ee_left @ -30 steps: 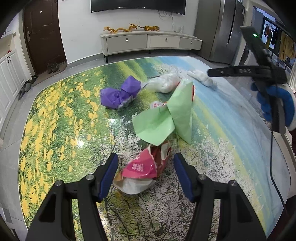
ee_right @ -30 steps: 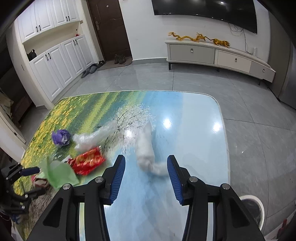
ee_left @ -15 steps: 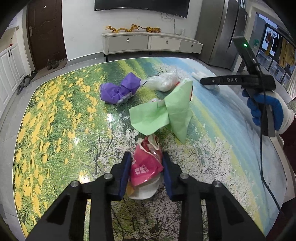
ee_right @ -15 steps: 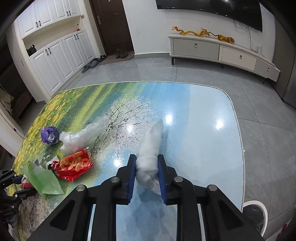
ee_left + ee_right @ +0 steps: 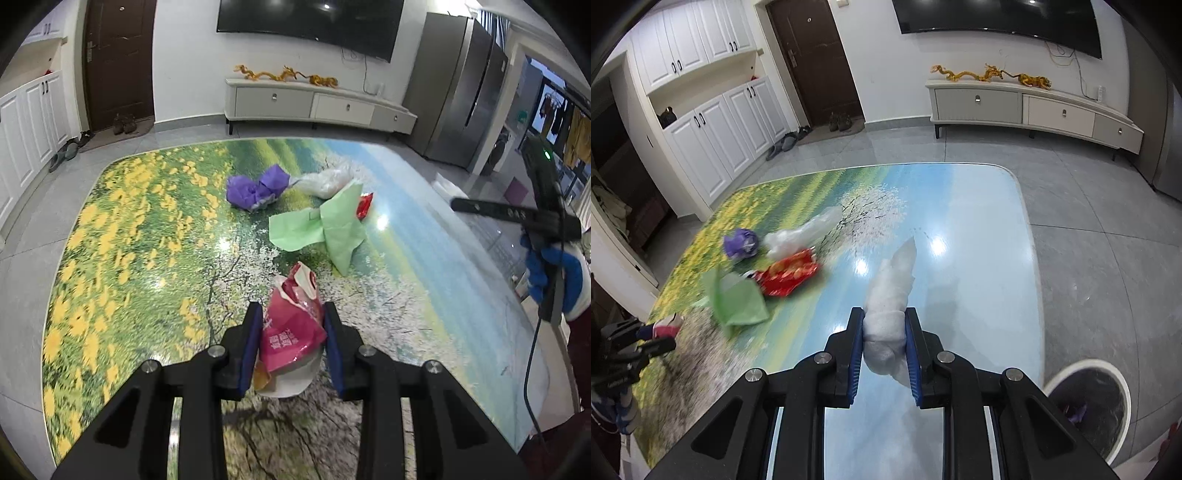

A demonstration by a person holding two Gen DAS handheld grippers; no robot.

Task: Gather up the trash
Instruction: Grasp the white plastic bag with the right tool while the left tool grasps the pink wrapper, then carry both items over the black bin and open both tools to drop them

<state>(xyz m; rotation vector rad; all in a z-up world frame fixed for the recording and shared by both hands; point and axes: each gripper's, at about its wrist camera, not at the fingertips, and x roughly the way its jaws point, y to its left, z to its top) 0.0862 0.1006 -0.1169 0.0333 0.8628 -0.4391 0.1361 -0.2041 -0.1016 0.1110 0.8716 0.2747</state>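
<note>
My left gripper [image 5: 293, 325] is shut on a pink snack wrapper [image 5: 291, 325] with a white piece under it, lifted a little above the table. My right gripper [image 5: 884, 332] is shut on a white crumpled tissue [image 5: 892, 291] and holds it above the table's blue end. On the table lie a green paper sheet [image 5: 325, 225], a purple crumpled wad [image 5: 256, 188], a clear plastic bag [image 5: 327, 181] and a red snack packet [image 5: 786, 273]. The right gripper also shows at the right edge of the left wrist view [image 5: 517, 214].
The table [image 5: 129, 229] has a glossy landscape print with rounded corners. A round white-rimmed trash bin [image 5: 1097, 398] stands on the floor by the table's right edge. A TV cabinet [image 5: 317, 105] and a fridge [image 5: 461, 103] stand beyond.
Both grippers closed, the left on the pink wrapper and the right on the white tissue. Both have since lifted their pieces off the table.
</note>
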